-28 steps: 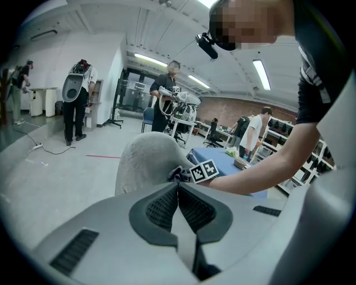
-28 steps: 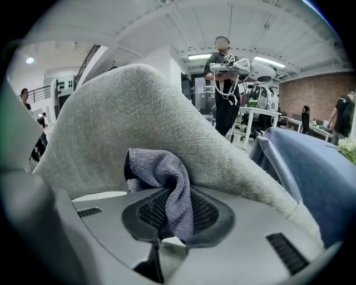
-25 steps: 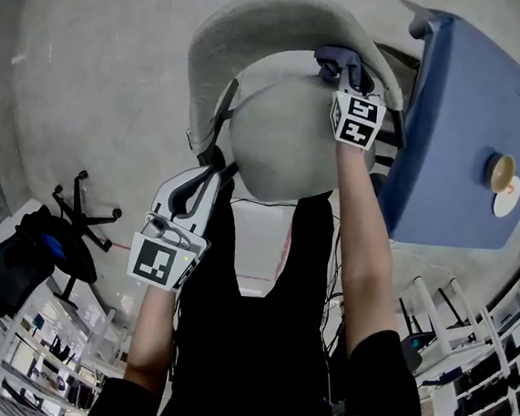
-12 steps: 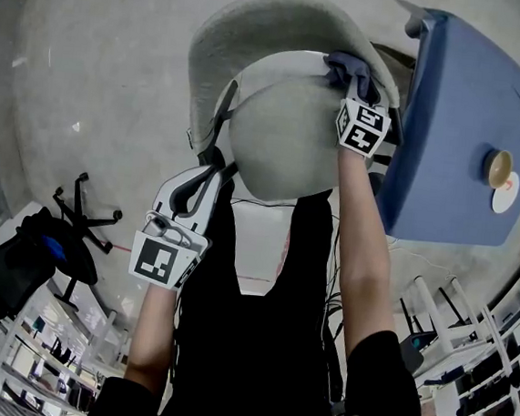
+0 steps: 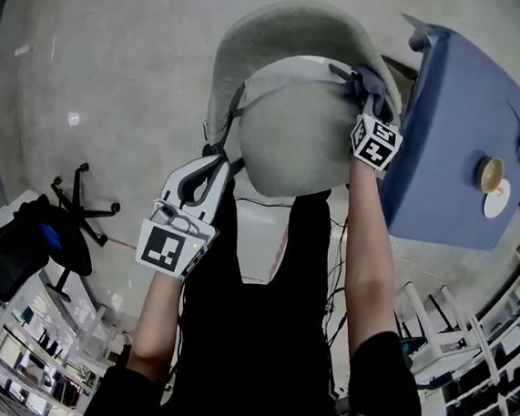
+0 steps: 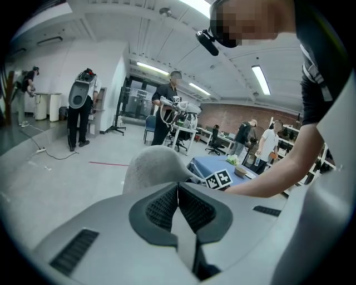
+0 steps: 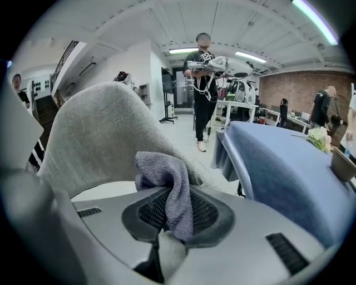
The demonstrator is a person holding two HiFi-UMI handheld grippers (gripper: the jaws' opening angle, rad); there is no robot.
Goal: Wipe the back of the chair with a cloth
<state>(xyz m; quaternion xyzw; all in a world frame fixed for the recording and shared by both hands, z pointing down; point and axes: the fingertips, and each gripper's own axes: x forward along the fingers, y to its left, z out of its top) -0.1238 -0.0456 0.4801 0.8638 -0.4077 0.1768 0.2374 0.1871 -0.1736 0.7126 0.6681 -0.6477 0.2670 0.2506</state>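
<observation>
Right claw point(image 7: 177, 216) pinching cloth point(image 7: 162, 171), at chair point(image 7: 94, 131) back

Chair point(image 5: 295, 32): grey fabric shell, curved back upright, pale seat pad. Cloth point(image 7: 167, 181): grey-violet towelling, bunched, clamped in the tongs of the right gripper point(image 7: 169, 222), lying against the right-hand top edge of the chair back.
</observation>
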